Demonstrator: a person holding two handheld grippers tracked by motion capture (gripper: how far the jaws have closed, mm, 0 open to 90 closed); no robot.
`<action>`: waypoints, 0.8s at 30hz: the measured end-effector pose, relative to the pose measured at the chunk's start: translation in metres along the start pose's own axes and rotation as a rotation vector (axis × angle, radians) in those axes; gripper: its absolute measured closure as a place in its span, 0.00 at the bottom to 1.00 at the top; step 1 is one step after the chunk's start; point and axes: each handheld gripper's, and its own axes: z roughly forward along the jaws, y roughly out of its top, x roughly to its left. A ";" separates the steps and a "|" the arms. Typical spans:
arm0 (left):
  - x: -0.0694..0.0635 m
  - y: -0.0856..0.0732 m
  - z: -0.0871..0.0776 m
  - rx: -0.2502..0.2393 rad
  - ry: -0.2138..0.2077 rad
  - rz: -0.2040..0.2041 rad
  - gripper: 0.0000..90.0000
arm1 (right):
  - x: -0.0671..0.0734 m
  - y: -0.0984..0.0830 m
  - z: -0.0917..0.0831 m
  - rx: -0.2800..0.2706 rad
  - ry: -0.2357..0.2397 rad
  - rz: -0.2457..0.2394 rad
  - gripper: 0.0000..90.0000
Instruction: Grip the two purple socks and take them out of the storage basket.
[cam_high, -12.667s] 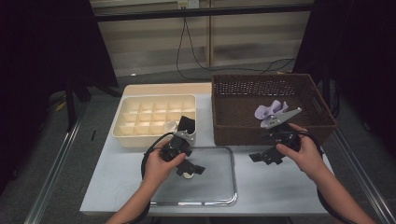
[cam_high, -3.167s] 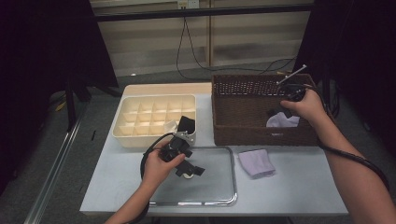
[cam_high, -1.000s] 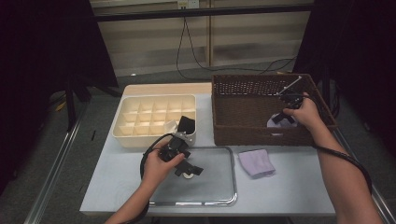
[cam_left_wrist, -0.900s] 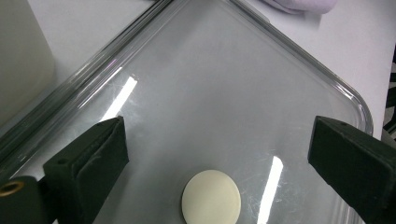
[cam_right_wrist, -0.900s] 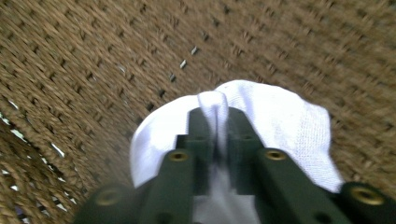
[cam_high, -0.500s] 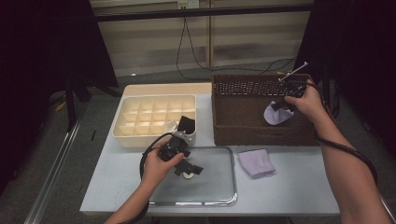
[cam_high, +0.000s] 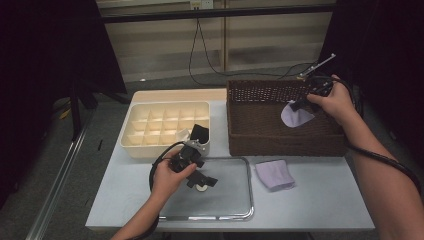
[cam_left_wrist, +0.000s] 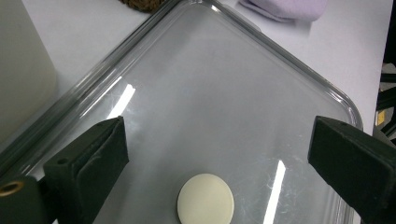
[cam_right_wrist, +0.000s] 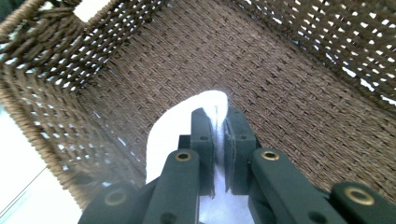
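High view: right gripper (cam_high: 299, 105) with lilac cloth (cam_high: 295, 114) over unlabelled basket (cam_high: 285, 134)

Cream compartment box (cam_high: 167, 127) beside glass tray (cam_high: 230, 200).

Black gripper (cam_right_wrist: 219, 140) jaws carry brass-coloured screws (black cables trail behind).

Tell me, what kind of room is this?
Probably a workshop or test room: a bare table holding a woven basket, a compartment box and a glass tray, with cables hanging behind.
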 end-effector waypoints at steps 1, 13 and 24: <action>0.001 0.000 0.000 -0.016 -0.026 0.001 0.05 | 0.002 0.000 -0.003 -0.007 0.005 0.001 0.94; -0.001 0.002 -0.005 -0.025 -0.030 0.013 0.05 | 0.029 0.005 -0.037 -0.039 0.015 -0.018 0.94; -0.004 0.003 -0.006 -0.036 -0.031 0.022 0.05 | 0.049 0.002 -0.054 -0.041 0.030 -0.045 0.94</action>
